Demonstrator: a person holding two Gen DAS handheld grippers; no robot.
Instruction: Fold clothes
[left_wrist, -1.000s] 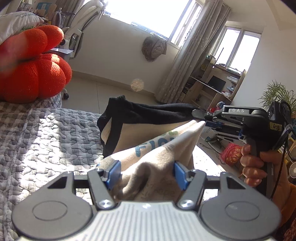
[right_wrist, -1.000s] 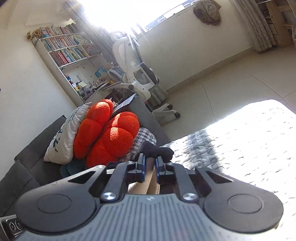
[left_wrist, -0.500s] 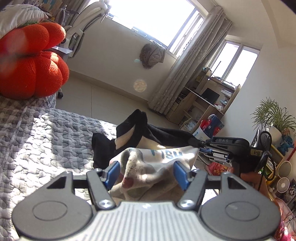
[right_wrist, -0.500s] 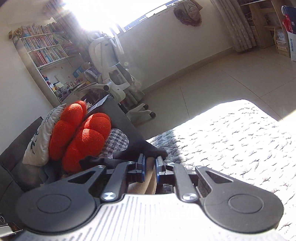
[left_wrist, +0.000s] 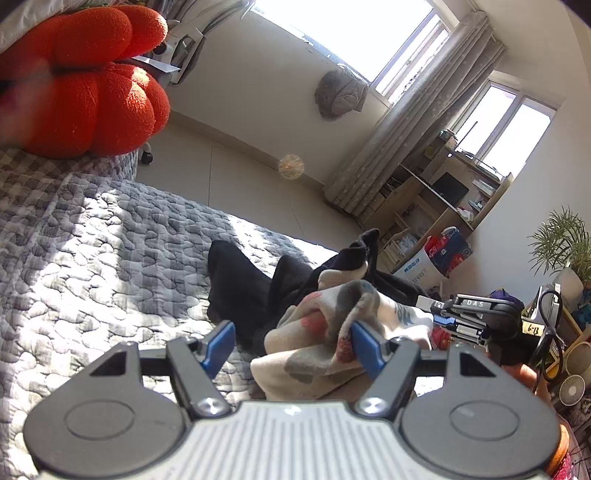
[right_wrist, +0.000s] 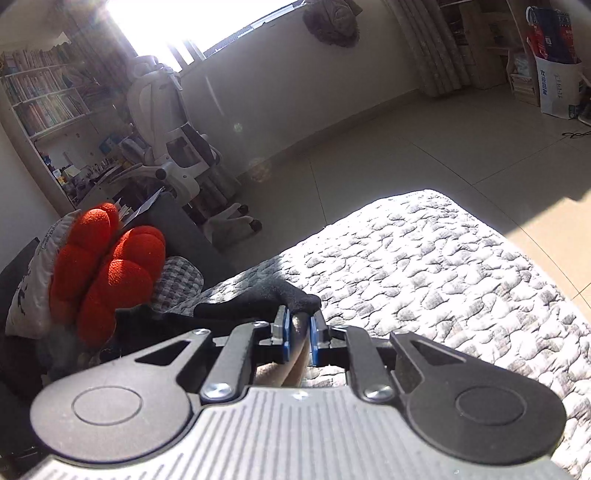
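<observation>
Lowered since a second ago, the shirt (left_wrist: 328, 332) slumps onto the quilt (left_wrist: 92, 266) between left gripper (left_wrist: 291, 343) jaws just widened, released; right gripper (right_wrist: 299, 332) clenched on its hem

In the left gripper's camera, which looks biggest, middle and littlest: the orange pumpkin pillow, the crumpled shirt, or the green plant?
As they look in that view:
1. orange pumpkin pillow, cut off by the picture's edge
2. crumpled shirt, a close second
3. green plant

The plant stands far off across the room, so it may only look small.
</observation>
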